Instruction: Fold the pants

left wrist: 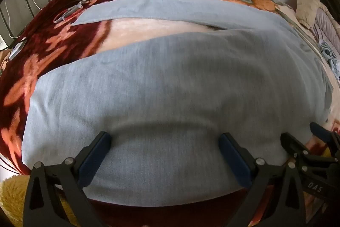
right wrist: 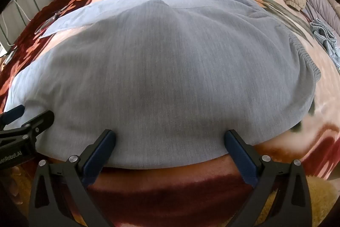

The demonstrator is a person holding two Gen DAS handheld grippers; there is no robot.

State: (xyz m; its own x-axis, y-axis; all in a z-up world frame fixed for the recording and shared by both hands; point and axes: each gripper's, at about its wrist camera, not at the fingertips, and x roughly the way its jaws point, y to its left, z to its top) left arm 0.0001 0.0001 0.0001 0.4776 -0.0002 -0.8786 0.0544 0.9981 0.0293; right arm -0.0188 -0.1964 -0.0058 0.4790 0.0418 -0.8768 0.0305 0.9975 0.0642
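Grey pants [left wrist: 170, 82] lie at 12 o'clock from both wide-open, empty grippers, left gripper [left wrist: 165, 142] and right gripper [right wrist: 170, 139], long axis 9-to-3, near edge equally close.

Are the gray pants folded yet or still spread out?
Spread out: the gray pants lie flat on the blanket, legs apart with blanket showing between them.

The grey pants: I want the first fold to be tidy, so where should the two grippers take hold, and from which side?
Probably along the near edge of the grey pants, coming from the front. That hem lies flat on the floral blanket, and the open left gripper and right gripper already straddle it.
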